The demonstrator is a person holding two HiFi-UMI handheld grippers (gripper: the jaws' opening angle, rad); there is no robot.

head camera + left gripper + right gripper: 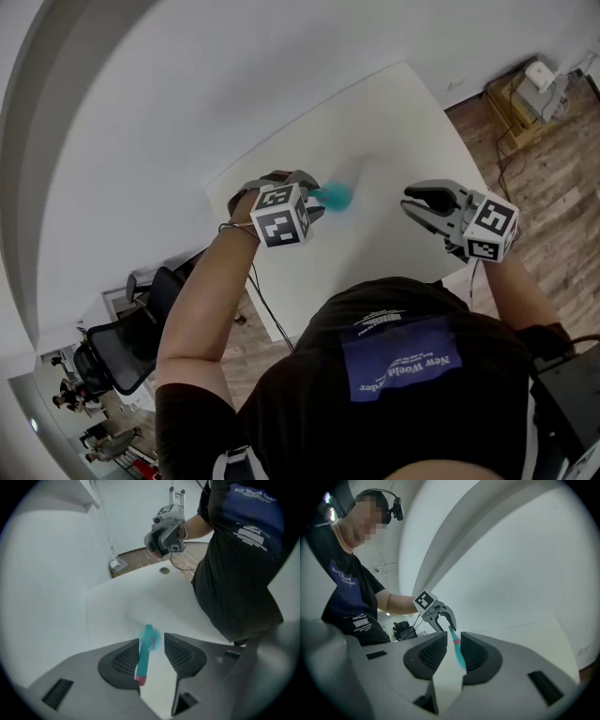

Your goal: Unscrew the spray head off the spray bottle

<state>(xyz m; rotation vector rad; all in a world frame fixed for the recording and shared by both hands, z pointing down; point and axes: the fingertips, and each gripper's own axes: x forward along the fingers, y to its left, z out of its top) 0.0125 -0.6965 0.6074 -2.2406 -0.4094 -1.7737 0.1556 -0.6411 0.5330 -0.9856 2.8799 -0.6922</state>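
Shirt (394, 375): black, filling the near bottom of the head view; both arms reach out from it over the white table (375, 122).
Left gripper (152, 639): jaws stand apart and press on nothing, with the spray bottle (144, 660) in the gap.
Spray bottle: slim and teal with a pink end (140, 679); it lies close along one pad, and the other pad is clear of it.
Long axis: runs along the left gripper's jaws, with the pink end deep toward the gripper's body and the round teal end out by the tips.
Spray head: probably the pink end, though blur hides whether it is still screwed on.
Place: over the table's middle, nearer the edge where the person stands than the far corner.
Right gripper (453, 634): jaws nearly together, leaving a narrow slit with nothing in it; the bottle shows only beyond, through the slit.
Nearer hand: the left, which has the bottle inside its jaws; the right is well apart on the bottle's right side and aimed at it.
Contents: the teal wall is opaque, so no liquid level shows.
Coming move: as I judge it, the left gripper must close on the body before any twist. As the bottle lies, the right gripper would meet the teal base first, so the pink end needs turning outward.
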